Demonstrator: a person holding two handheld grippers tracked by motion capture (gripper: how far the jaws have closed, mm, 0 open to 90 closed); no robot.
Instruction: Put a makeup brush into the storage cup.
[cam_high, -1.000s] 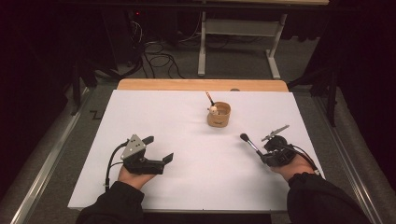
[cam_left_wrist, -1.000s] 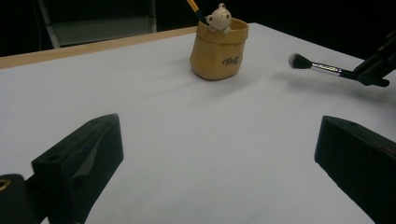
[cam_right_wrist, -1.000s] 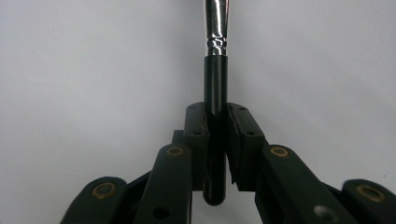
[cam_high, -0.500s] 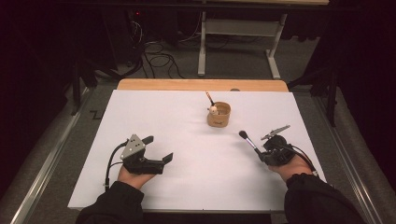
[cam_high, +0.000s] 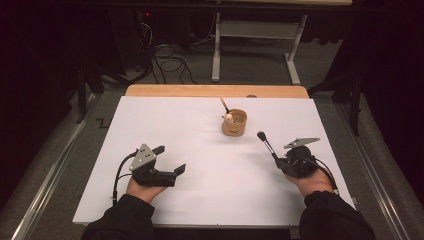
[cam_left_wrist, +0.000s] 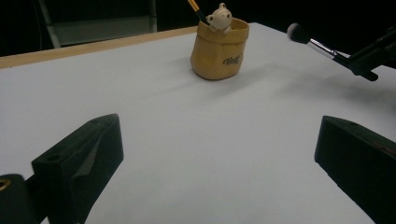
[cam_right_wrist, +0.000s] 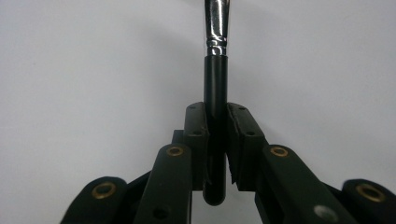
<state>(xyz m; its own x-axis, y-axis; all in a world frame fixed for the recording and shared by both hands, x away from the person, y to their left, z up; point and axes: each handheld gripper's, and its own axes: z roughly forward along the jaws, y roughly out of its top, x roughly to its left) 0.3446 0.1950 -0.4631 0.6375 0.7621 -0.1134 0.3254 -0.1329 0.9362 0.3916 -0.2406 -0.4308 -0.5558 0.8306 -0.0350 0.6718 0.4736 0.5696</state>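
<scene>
Black jaws of the right gripper (cam_right_wrist: 215, 126) are clenched on the dark handle of a brush (cam_right_wrist: 215, 79), which runs straight up between the pads; its silver ferrule sits just past the jaw tips, and the butt end of the handle pokes out behind the pads. In the high view the right gripper (cam_high: 275, 156) sits at the right side of the white sheet (cam_high: 190, 135), and the brush (cam_high: 266, 143) slants from it up and to the left, its dark bristle head raised toward the pot (cam_high: 234, 122) but clear of it. From the left gripper view the brush (cam_left_wrist: 322, 46) enters from the right with a pale bristle tip, hanging above the sheet to the right of the pot (cam_left_wrist: 219, 49).

The pot is tan, shaped like a small sack, with a little bear figure at its rim and a second, orange-handled brush (cam_left_wrist: 196, 10) leaning out of it. It stands on the sheet toward the far edge, near the wooden strip of the table (cam_high: 175, 90).

The left gripper (cam_high: 171, 160) rests at the left on the sheet, well apart from the pot, jaws spread wide and holding nothing.
</scene>
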